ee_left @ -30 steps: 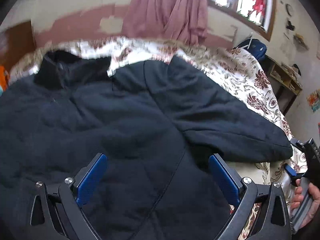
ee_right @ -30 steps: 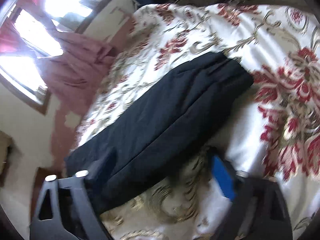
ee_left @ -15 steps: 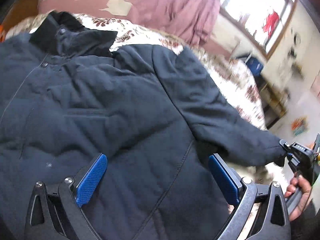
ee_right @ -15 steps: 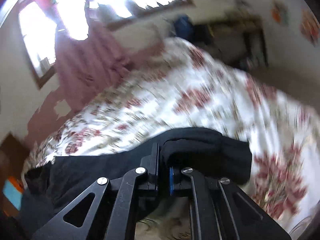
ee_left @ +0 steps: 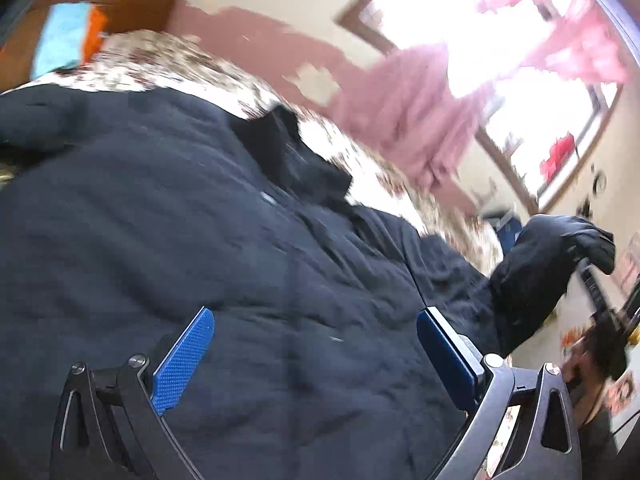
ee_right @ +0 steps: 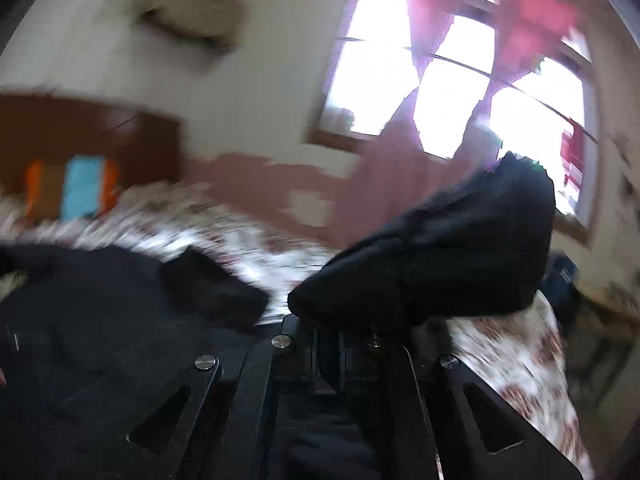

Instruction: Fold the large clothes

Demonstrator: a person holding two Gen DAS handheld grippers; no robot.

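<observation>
A large dark navy padded jacket [ee_left: 248,280] lies spread on the floral bed cover, collar [ee_left: 296,164] toward the far wall. My left gripper [ee_left: 316,356] is open, its blue pads [ee_left: 182,360] just above the jacket's body, holding nothing. My right gripper [ee_right: 328,344] is shut on the jacket's sleeve cuff [ee_right: 440,256], which is lifted off the bed and bunched above the fingers. The raised sleeve also shows in the left wrist view [ee_left: 548,264] at the right.
The bed with its white and red floral cover [ee_right: 520,360] runs to the wall. A pink curtain [ee_left: 416,120] hangs below a bright window [ee_right: 452,92]. A wooden headboard [ee_right: 80,128] with orange and blue items stands at the far left.
My right gripper closed on the sleeve cuff and lifted it up off the bed. My left gripper stayed open and swung left over the jacket's body.
</observation>
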